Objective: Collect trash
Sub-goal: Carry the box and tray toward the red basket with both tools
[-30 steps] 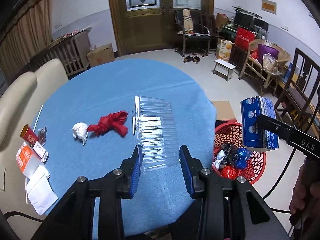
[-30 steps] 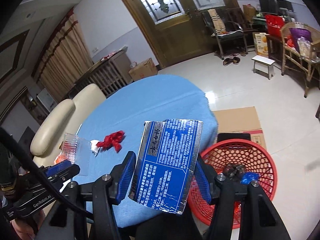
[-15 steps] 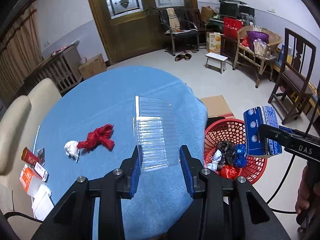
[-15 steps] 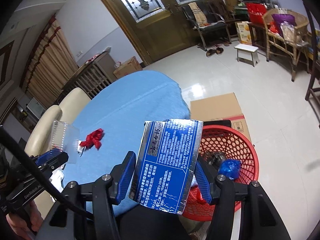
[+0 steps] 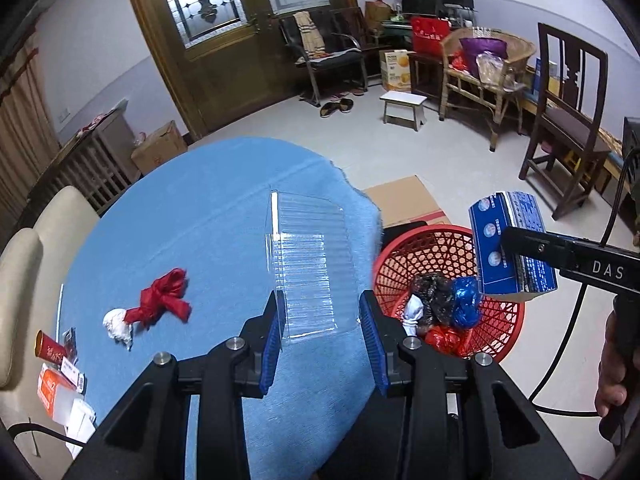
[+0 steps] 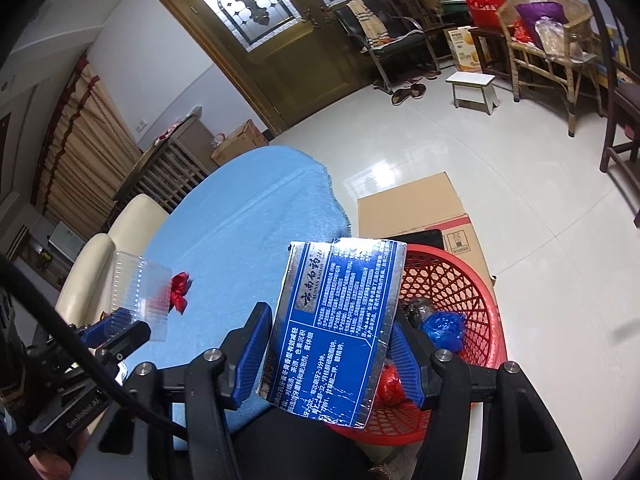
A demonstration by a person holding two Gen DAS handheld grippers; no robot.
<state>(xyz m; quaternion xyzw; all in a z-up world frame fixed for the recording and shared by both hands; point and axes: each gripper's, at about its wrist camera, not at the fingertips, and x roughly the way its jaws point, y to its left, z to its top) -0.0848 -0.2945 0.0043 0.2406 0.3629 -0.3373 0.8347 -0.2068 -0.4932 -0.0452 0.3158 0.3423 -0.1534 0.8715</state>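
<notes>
You're mid-carry with both hands loaded. Your right gripper (image 6: 328,350) is clamped on a blue toothpaste box (image 6: 336,328), held in the air over the near rim of the red mesh basket (image 6: 464,280) on the floor just beside the table. Your left gripper (image 5: 322,340) pinches a clear plastic clamshell tray (image 5: 308,264), held above the blue tablecloth (image 5: 192,220) near the edge facing the basket.

Step in hand looks like the drop-off: the basket already holds crumpled wrappers and bags. Next move, probably: carry the box a bit further over the basket opening, then let go; it looks light, so it should fall straight. Then swing the tray across the table edge and release it too.

Still on the cloth: a red ribbon scrap (image 5: 164,296) touching a white paper wad (image 5: 118,322). More packets sit at the left edge, too small to name.
</notes>
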